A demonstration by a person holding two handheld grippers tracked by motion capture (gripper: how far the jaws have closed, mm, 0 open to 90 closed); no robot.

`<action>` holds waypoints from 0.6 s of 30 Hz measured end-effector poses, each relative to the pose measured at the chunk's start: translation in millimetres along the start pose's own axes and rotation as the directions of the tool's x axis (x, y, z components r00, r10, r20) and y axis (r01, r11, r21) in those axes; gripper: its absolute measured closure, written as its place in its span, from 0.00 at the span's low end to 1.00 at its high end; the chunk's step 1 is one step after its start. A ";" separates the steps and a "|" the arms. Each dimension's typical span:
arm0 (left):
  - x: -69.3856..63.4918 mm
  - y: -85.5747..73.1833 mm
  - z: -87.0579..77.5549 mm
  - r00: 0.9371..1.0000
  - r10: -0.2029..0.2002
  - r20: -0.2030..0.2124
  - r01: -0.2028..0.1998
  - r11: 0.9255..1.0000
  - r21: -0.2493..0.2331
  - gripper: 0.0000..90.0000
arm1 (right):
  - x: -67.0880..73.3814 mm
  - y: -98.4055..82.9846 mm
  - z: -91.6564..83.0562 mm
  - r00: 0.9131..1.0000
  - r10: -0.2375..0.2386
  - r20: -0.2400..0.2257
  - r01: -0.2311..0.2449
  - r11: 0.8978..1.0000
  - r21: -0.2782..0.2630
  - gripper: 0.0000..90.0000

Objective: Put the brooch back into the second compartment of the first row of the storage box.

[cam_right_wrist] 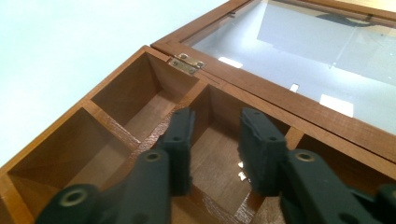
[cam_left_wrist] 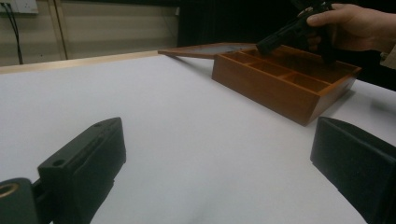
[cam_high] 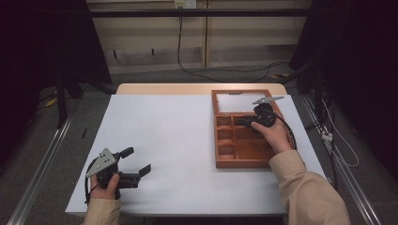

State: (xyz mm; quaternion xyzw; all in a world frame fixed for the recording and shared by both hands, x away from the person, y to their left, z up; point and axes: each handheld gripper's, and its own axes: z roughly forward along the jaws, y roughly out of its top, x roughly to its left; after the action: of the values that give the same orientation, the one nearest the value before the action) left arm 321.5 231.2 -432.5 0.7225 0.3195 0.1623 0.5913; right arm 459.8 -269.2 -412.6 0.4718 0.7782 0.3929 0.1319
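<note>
A wooden box (cam_high: pixel 218 140) with several open compartments lies on the right part of the white table (cam_high: pixel 164 136). Its glass-paned lid (cam_high: pixel 237 101) is folded back flat behind it. My right gripper (cam_high: pixel 240 123) hovers over the box's back compartments, with its jaws a little apart and nothing between them. In the right gripper view that gripper (cam_right_wrist: pixel 215 123) points down at a middle compartment beside the brass hinge (cam_right_wrist: pixel 189 63); the lid's glass (cam_right_wrist: pixel 303 51) is beyond. My left gripper (cam_high: pixel 137 160) rests open near the table's front left corner, holding nothing. From the left gripper view the box (cam_left_wrist: pixel 261 86) stands far off.
The table's front edge runs just below my left hand. A black cable (cam_high: pixel 288 131) trails from the right gripper past the box's right side. Floor rails (cam_high: pixel 42 164) flank the table, and cables (cam_high: pixel 225 70) lie on the floor behind it.
</note>
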 end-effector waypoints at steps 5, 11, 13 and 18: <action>0.4 0.6 2.1 1.000 0.005 0.003 -0.005 1.000 0.001 0.03 | 1.6 2.3 -3.7 0.999 0.039 -0.017 -0.039 0.999 -0.029 0.41; -0.4 1.0 2.7 1.000 0.002 0.007 -0.002 1.000 0.001 0.03 | 10.8 2.6 -3.7 0.999 0.028 -0.026 -0.028 1.000 -0.003 0.27; -1.6 1.8 3.2 1.000 -0.002 0.008 0.002 1.000 -0.003 0.03 | 14.0 2.7 -5.6 0.999 0.018 -0.030 -0.018 1.000 0.001 0.26; -1.5 0.8 4.3 1.000 0.010 0.012 -0.010 1.000 0.009 0.03 | 21.1 2.7 -13.8 0.998 0.002 -0.059 -0.003 1.000 -0.019 0.20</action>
State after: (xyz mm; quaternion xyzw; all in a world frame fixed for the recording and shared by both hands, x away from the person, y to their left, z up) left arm 323.2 226.9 -432.5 0.7276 0.3134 0.1595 0.5890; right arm 442.6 -257.6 -398.1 0.4596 0.7775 0.4140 0.1130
